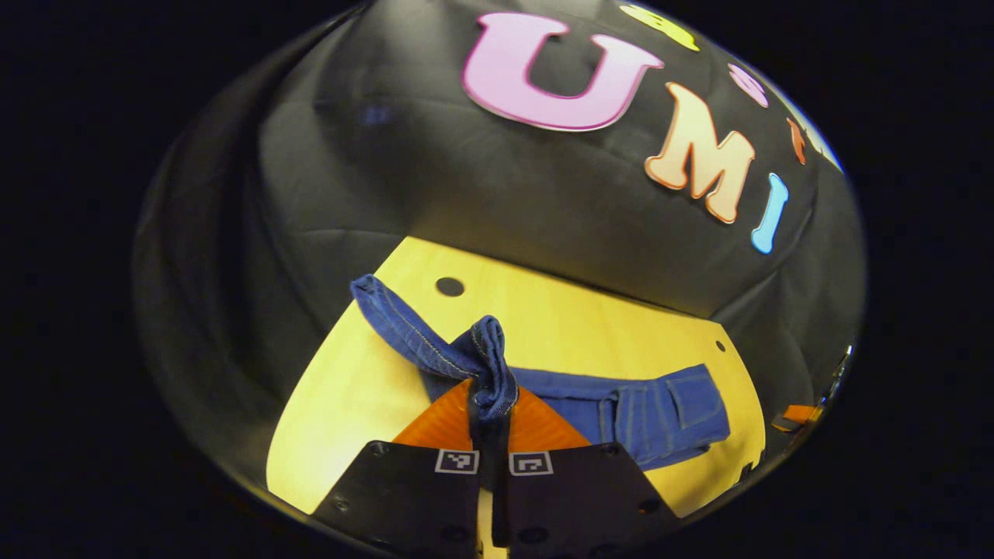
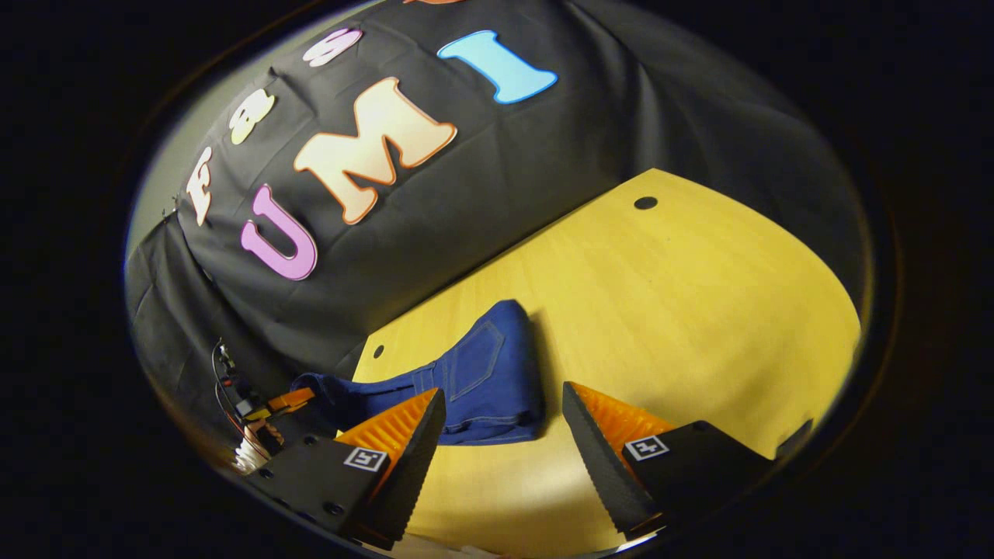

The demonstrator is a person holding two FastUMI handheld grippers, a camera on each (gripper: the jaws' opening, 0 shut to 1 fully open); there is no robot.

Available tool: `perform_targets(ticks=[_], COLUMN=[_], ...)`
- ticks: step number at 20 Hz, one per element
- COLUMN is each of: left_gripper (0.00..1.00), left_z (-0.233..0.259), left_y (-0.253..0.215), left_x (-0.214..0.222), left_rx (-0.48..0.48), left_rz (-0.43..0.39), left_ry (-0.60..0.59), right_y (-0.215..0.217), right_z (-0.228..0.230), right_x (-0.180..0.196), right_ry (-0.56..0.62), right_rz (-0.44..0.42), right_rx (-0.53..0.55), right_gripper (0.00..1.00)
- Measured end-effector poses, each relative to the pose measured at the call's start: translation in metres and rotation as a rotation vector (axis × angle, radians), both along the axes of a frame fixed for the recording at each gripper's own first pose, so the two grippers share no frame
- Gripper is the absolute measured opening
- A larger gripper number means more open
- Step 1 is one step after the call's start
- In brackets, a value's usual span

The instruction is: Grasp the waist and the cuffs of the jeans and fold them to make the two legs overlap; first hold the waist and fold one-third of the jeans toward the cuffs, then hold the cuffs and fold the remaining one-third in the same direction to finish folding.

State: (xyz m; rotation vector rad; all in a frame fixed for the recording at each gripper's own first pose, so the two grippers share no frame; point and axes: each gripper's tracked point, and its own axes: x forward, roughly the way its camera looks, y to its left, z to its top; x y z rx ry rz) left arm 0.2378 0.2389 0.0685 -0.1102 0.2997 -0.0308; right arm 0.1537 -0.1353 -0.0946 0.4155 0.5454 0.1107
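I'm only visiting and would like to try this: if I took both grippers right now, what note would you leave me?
Left gripper: shut on a bunched end of the blue denim jeans, lifted off the yellow wooden table; looks like the cuffs.
Right gripper: open, holding nothing, just short of the jeans' waist end with its back pocket.
Done: jeans lie as a narrow strip, legs seemingly overlapped.
Left: probably both thirds folds, though part of the jeans is hidden.

Booth with a pale wooden table against black cloth.
The table (image 2: 660, 295) is lit bright yellow, with a round hole (image 2: 645, 203) at 1 o'clock; the creased cloth wall (image 2: 543, 155) rises behind it at 12.
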Motion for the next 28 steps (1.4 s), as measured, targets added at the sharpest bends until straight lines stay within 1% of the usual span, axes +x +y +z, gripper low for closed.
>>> perform_targets(ticks=[1, 2, 3, 6, 8, 10, 14, 16, 18, 21, 23, 24, 25, 26, 27, 28], left_gripper=[0.00, 0.03, 0.00, 0.00, 0.00, 0.00, 0.00, 0.00, 0.00, 0.00, 0.04, 0.04, 0.10, 0.07, 0.25, 0.43], left_z=[0.009, 0.015, 0.022, 0.032, 0.030, 0.024, -0.001, -0.017, -0.047, -0.105, -0.145, -0.159, -0.168, -0.168, -0.162, -0.150], left_y=[-0.025, -0.055, -0.083, -0.170, -0.222, -0.266, -0.341, -0.369, -0.387, -0.397, -0.399, -0.397, -0.398, -0.405, -0.413, -0.414], left_x=[0.004, 0.009, 0.014, 0.032, 0.044, 0.054, 0.055, 0.046, 0.029, 0.004, -0.001, -0.004, -0.007, -0.016, -0.023, -0.025], left_rx=[0.026, 0.045, 0.057, 0.070, 0.071, 0.091, 0.139, 0.172, 0.226, 0.337, 0.406, 0.430, 0.434, 0.410, 0.369, 0.339], left_rz=[-0.010, -0.028, -0.048, -0.128, -0.174, -0.204, -0.266, -0.308, -0.342, -0.363, -0.341, -0.325, -0.321, -0.331, -0.344, -0.340], left_ry=[-0.007, -0.016, -0.020, -0.041, -0.043, -0.024, 0.018, 0.030, 0.055, 0.101, 0.150, 0.177, 0.191, 0.184, 0.161, 0.124], right_y=[-0.022, -0.044, -0.066, -0.122, -0.149, -0.165, -0.177, -0.175, -0.171, -0.159, -0.149, -0.144, -0.140, -0.135, -0.128, -0.121], right_z=[0.008, 0.012, 0.018, 0.021, 0.020, 0.019, 0.008, 0.004, 0.005, 0.004, 0.003, 0.002, 0.002, 0.003, 0.003, 0.004], right_x=[0.000, -0.003, -0.004, -0.007, -0.006, -0.007, -0.010, -0.008, -0.005, 0.002, 0.004, 0.004, 0.005, 0.005, 0.005, 0.004], right_ry=[-0.005, -0.007, -0.010, -0.009, -0.005, 0.000, 0.020, 0.025, 0.024, 0.024, 0.025, 0.026, 0.027, 0.021, 0.019, 0.012], right_rz=[-0.007, -0.017, -0.027, -0.061, -0.076, -0.078, -0.047, -0.023, -0.001, 0.032, 0.052, 0.059, 0.068, 0.071, 0.079, 0.080], right_rx=[0.006, 0.012, 0.021, 0.038, 0.055, 0.066, 0.052, 0.043, 0.049, 0.047, 0.042, 0.037, 0.030, 0.018, 0.003, -0.015], right_gripper=[0.95, 0.95, 0.95, 0.95, 0.95, 0.95, 0.95, 0.95, 0.95, 0.95, 0.95, 0.95, 0.95, 0.95, 0.95, 0.95])
